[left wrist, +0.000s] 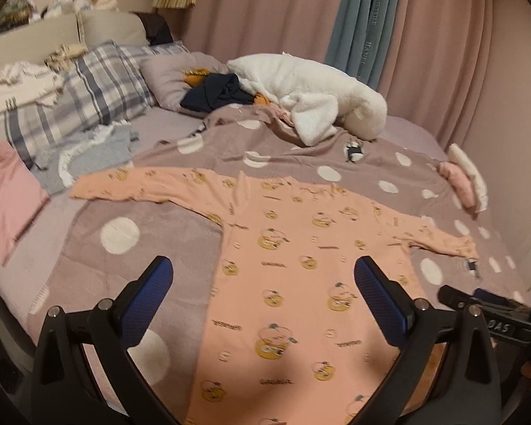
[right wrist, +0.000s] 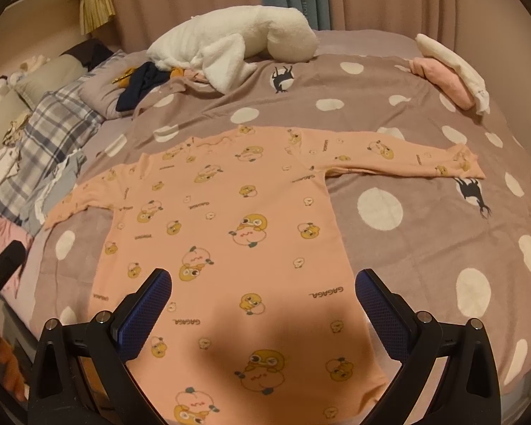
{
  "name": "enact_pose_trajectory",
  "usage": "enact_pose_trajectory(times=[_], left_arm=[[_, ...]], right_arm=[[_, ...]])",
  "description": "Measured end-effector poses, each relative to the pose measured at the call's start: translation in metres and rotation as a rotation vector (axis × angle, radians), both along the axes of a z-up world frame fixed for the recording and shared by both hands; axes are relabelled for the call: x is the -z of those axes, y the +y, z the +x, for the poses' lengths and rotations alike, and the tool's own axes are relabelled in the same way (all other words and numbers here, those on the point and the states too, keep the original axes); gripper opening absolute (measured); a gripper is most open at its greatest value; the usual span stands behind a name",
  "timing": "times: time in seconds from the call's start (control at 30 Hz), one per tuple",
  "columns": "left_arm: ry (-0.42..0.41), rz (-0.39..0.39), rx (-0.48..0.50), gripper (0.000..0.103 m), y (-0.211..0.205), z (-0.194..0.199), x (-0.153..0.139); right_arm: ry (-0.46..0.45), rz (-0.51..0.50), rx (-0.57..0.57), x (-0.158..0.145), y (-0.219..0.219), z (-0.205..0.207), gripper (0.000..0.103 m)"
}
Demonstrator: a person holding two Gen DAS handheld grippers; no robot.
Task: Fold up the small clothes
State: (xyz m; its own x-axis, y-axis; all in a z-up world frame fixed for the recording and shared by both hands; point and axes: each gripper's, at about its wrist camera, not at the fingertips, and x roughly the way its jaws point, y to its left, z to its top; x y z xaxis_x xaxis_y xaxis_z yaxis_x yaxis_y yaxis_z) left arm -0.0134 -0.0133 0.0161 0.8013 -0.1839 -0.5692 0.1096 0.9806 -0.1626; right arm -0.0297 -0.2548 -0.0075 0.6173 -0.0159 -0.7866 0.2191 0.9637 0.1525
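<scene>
A peach long-sleeved top (left wrist: 286,283) printed with yellow cartoon ducks lies flat on the spotted mauve blanket (left wrist: 152,212), both sleeves spread out sideways. It also shows in the right wrist view (right wrist: 237,226). My left gripper (left wrist: 263,276) is open and empty, hovering above the top's lower body. My right gripper (right wrist: 263,290) is open and empty above the hem area. The right gripper's body shows at the right edge of the left wrist view (left wrist: 485,304).
A white fleece garment (right wrist: 230,46) and a dark garment (right wrist: 141,85) lie at the far side of the bed. Folded pink and white clothes (right wrist: 449,74) sit far right. Plaid pillow (left wrist: 88,95), a grey garment (left wrist: 95,156) and a pink garment (left wrist: 7,194) lie left. Curtains (left wrist: 301,17) hang behind.
</scene>
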Motion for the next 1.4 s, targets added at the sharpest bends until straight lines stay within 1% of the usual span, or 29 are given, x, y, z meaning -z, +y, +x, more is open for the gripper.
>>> enact_pose_trajectory(times=[0.07,0.13,0.2,0.27,0.3,0.4,0.47,0.53,0.63,0.73,0.77,0.87,0.93,1.0,1.1,1.17,1.23,1.33,1.4], left_arm=[[-0.014,0.047,-0.008,0.102,-0.004,-0.001,0.001],[-0.008,0.082,-0.009,0.102,-0.006,0.000,0.004],[-0.007,0.102,-0.004,0.102,-0.007,0.000,0.006],[-0.017,0.106,-0.005,0.102,-0.007,-0.001,0.006],[-0.033,0.106,-0.007,0.102,-0.007,-0.003,0.006],[-0.127,0.099,-0.025,0.102,-0.006,-0.011,0.000],[-0.142,0.110,-0.026,0.102,-0.008,-0.011,-0.002],[-0.122,0.086,0.003,0.102,-0.007,-0.007,0.000],[-0.059,0.056,0.020,0.102,-0.007,0.000,0.004],[-0.064,0.101,0.006,0.102,-0.013,0.001,0.006],[-0.065,0.104,-0.002,0.102,-0.013,0.000,0.006],[-0.067,0.061,0.011,0.102,-0.011,0.000,0.007],[-0.040,0.039,0.028,0.103,-0.011,0.002,0.008],[-0.026,0.044,0.029,0.102,-0.013,0.003,0.010],[-0.026,0.044,0.040,0.102,-0.016,0.003,0.010],[-0.020,0.043,0.065,0.103,-0.019,0.003,0.010],[-0.005,0.046,0.064,0.103,-0.022,0.003,0.011],[0.026,0.076,0.063,0.103,-0.025,0.005,0.015],[0.031,0.088,0.062,0.102,-0.027,0.006,0.017]], right_arm=[[0.004,-0.004,0.002,0.001,0.000,0.000,0.103],[0.006,-0.004,0.007,0.002,0.000,0.001,0.103],[-0.001,-0.008,0.011,0.002,0.000,0.001,0.103],[-0.011,-0.018,0.014,0.000,0.001,0.000,0.103],[-0.014,-0.024,0.015,0.000,0.002,0.000,0.103],[-0.015,-0.045,0.020,-0.001,0.002,-0.001,0.103],[-0.014,-0.051,0.025,-0.001,0.001,0.000,0.103],[-0.013,-0.051,0.025,0.000,0.001,0.000,0.103],[-0.013,-0.047,0.021,0.000,0.002,0.001,0.103],[-0.014,-0.051,0.018,0.000,0.002,0.001,0.103],[-0.014,-0.050,0.018,0.001,0.002,0.001,0.103],[-0.014,-0.051,0.015,0.001,0.003,0.001,0.103],[-0.013,-0.051,0.015,0.001,0.003,0.001,0.103],[-0.017,-0.049,0.016,0.001,0.003,0.001,0.103],[-0.029,-0.046,0.025,0.001,0.004,0.001,0.103],[-0.035,-0.064,0.036,0.001,0.005,0.000,0.103],[-0.033,-0.102,0.045,0.000,0.007,0.000,0.103],[-0.041,-0.146,0.047,-0.001,0.010,-0.001,0.103],[-0.049,-0.162,0.042,-0.003,0.011,-0.002,0.103]])
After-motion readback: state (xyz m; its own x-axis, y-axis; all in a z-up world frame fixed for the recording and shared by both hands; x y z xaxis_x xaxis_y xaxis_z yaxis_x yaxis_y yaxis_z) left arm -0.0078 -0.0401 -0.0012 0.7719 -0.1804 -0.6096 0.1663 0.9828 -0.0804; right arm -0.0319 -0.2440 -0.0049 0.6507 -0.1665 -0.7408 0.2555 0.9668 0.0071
